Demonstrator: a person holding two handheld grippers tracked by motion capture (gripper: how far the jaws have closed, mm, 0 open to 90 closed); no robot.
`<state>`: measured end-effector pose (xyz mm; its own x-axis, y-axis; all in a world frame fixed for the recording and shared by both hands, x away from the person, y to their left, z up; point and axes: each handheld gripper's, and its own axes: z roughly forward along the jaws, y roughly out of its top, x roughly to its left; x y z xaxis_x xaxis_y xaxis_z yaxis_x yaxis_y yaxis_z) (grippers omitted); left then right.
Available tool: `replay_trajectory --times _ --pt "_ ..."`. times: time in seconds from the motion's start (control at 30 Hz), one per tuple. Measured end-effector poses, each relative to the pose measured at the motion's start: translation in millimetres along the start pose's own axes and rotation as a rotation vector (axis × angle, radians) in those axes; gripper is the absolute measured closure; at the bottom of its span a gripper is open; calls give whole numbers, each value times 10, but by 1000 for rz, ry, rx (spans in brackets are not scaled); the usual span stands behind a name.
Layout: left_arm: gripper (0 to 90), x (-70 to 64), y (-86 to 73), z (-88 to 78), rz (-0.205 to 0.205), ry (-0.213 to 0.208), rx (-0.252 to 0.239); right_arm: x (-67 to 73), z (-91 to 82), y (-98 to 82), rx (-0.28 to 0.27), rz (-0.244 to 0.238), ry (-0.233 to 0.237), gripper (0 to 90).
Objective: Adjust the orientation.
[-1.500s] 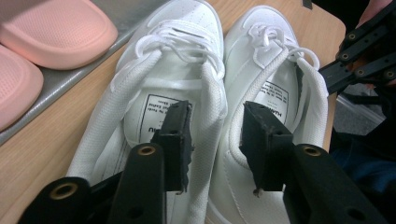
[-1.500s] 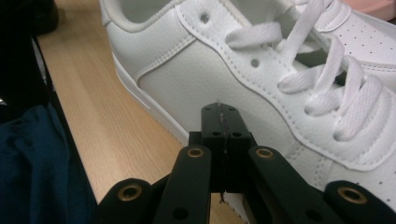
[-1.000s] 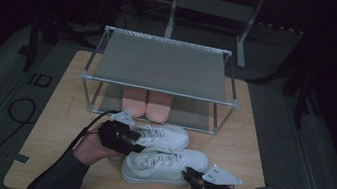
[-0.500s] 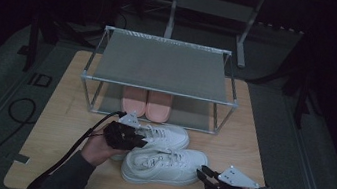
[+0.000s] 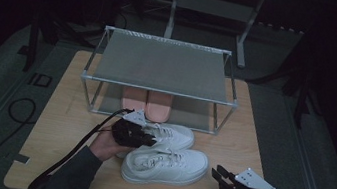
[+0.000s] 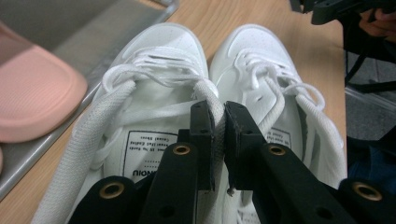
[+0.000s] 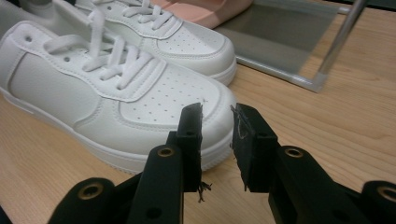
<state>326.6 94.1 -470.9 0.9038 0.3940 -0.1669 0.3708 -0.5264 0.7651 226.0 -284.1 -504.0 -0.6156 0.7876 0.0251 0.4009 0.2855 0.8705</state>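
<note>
Two white lace-up sneakers lie side by side on the wooden table [image 5: 66, 124], toes pointing right. My left gripper [image 5: 149, 139] [image 6: 219, 112] is shut on the padded collar of the far sneaker [image 5: 175, 135] [image 6: 159, 60], with the near sneaker [image 5: 166, 165] [image 6: 261, 51] right beside it. My right gripper [image 5: 217, 175] [image 7: 218, 114] is open with nothing between its jaws. It hovers just off the near sneaker's [image 7: 116, 93] toe, not touching it.
A two-tier metal shoe rack [image 5: 160, 65] stands behind the sneakers, with a pair of pink slippers [image 5: 147, 102] [image 6: 32, 93] on its lower shelf. A rack leg [image 7: 341, 32] rises to the right of the toes. Bare wood stretches along the table's left and front right.
My right gripper has drawn back to the right, off the near sneaker. The left gripper has kept its hold on the far sneaker and hardly moved.
</note>
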Motion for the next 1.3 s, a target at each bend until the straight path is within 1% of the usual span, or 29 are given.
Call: replay_trajectory --times 0.07,0.13,0.2,0.33,0.4,0.43,0.47,0.57,0.67,0.73,0.83,0.87,0.9,0.93,1.0,1.03,1.1,1.13,1.17,1.2,1.27,1.3 --pt "826 14 2 25 -7 -11 -8 -16 -13 -7 -2 7 -6 724" --pt "828 5 7 44 11 -19 -12 -28 -19 -12 -4 6 -11 725" --pt "829 1 6 61 19 -33 -18 -34 -23 -16 -4 10 -14 726" --pt "829 -7 34 120 44 -71 -22 -48 -33 -20 -5 14 -18 729" --pt "829 -22 59 165 48 -90 -22 -59 -42 -24 -9 16 -23 730" --pt "828 -22 59 165 48 -90 -22 -59 -42 -24 -9 16 -23 730" --pt "828 -25 69 210 42 -91 -28 -65 -48 -25 -9 17 -26 731" --pt "826 -13 83 276 21 -95 -36 -83 -70 -33 -13 25 -34 732" --pt "824 -20 102 312 22 -99 -36 -92 -76 -42 -14 28 -38 732" --pt "817 -14 101 303 27 -96 -19 -98 -77 -47 -13 28 -41 732" --pt "770 -6 100 284 23 -99 -12 -107 -81 -51 -12 30 -42 729" --pt "770 -6 100 284 23 -99 -12 -110 -86 -53 -11 32 -44 729" --pt "672 5 115 213 15 -89 -3 -123 -98 -59 -14 33 -51 719" --pt "642 1 121 182 13 -82 0 -128 -105 -61 -14 37 -52 716" --pt "597 -27 132 117 25 -65 6 -144 -119 -68 -16 40 -59 707" --pt "573 -38 137 92 22 -68 9 -151 -125 -71 -15 42 -62 704" --pt "532 -57 141 51 20 -52 18 -161 -134 -77 -15 45 -68 694" --pt "504 -57 141 51 20 -52 18 -164 -138 -77 -14 46 -69 687" --pt "481 -63 141 33 -11 -61 29 -167 -139 -77 -14 48 -70 680" --pt "465 -76 138 27 -9 -50 34 -169 -138 -78 -14 48 -71 674" --pt "455 -76 138 27 -9 -50 34 -173 -137 -79 -13 48 -71 674" --pt "439 -117 136 19 0 -33 50 -178 -131 -85 -8 53 -72 657"
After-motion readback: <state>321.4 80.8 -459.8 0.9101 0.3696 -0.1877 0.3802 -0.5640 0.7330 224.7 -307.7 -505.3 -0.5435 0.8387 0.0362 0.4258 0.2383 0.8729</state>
